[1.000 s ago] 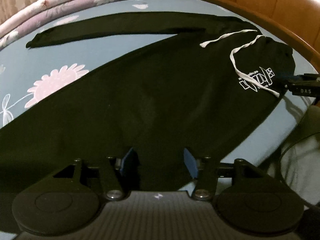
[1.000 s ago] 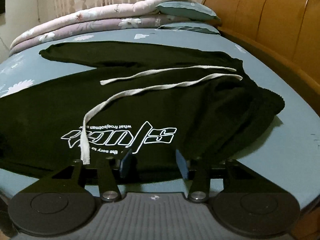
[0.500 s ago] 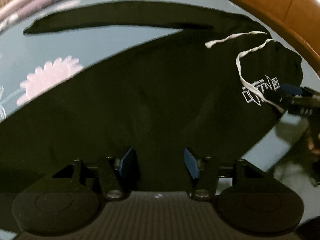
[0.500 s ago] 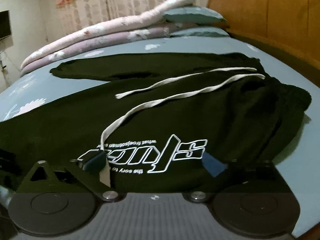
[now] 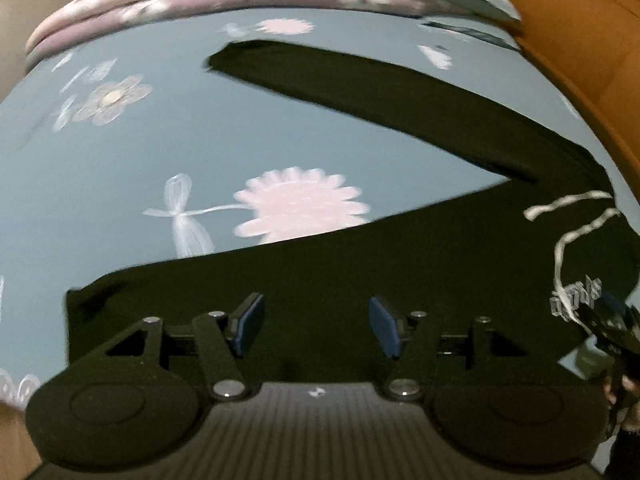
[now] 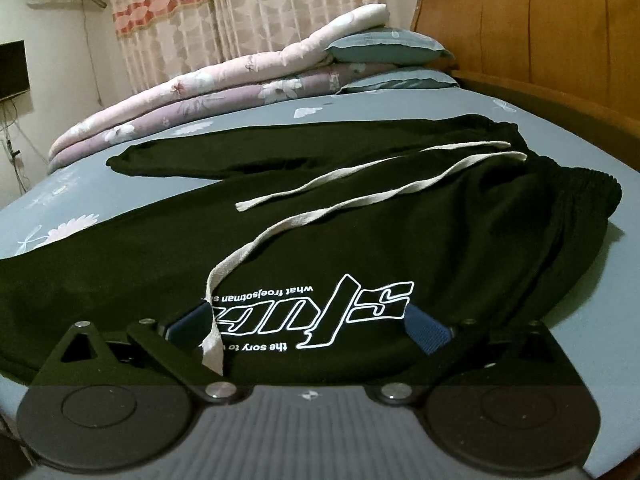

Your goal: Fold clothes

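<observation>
Black sweatpants lie spread on the blue floral bedsheet, the far leg angled away. My left gripper is open and sits low over the near leg, close to its cuff end. In the right wrist view the pants show a white printed logo and a cream drawstring trailing across the front. My right gripper is wide open, its blue pads on either side of the logo at the near edge. The right gripper also shows at the left view's right edge.
Folded floral quilts and blue pillows are stacked at the far side of the bed. A wooden headboard runs along the right. Curtains hang behind. Bare sheet lies right of the waistband.
My left gripper has slid left along the near leg, so the cuff end is now in view. My right gripper has opened wider and moved in over the logo edge.
</observation>
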Demonstrator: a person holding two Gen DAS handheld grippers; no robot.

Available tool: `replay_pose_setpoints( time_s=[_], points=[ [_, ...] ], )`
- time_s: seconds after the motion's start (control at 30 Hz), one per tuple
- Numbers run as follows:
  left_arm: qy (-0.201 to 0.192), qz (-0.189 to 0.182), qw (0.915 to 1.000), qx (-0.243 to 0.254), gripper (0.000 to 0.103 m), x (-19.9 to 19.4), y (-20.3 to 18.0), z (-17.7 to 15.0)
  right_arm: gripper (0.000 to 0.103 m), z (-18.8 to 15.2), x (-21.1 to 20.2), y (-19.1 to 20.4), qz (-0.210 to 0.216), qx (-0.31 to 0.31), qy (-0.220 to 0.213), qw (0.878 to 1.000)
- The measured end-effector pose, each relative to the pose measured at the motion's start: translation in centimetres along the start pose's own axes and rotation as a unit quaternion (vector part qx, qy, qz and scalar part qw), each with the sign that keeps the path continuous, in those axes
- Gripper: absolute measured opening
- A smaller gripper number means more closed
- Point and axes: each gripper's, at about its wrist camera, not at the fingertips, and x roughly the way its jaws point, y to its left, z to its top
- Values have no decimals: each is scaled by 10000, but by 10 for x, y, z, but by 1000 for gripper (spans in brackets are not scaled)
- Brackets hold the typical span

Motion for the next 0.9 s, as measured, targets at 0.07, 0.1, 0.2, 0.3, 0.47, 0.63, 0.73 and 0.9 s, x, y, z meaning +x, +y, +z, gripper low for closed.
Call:
replay_pose_setpoints(
  time_s=[0.07,0.1,0.2,0.3,0.47,0.63,0.73,0.9],
  points=[
    [68,85,9996,-279,60,4,24,-3,103,-1,1,2,-40,-41,0,10000],
    [107,144,9988,-465,59,6,37,-7,103,-1,1,3,-59,-58,-2,10000],
    [181,298,9937,-1061,58,10,80,-28,103,-2,1,5,-115,-161,3,9998],
    [149,371,9877,-1514,56,14,110,-47,103,-3,2,6,-141,-210,4,9997],
    [40,446,9756,-2150,56,22,149,-76,103,-3,1,6,-157,-188,-21,9997],
    [-78,505,9638,-2617,56,31,179,-99,103,-4,0,7,-177,-161,-49,9997],
    [-169,510,9649,-2569,56,37,177,-101,103,-5,-1,7,-189,-113,-74,9997],
    [-322,519,9666,-2489,54,47,173,-104,103,-2,-1,5,-171,120,-104,9997]
  ],
)
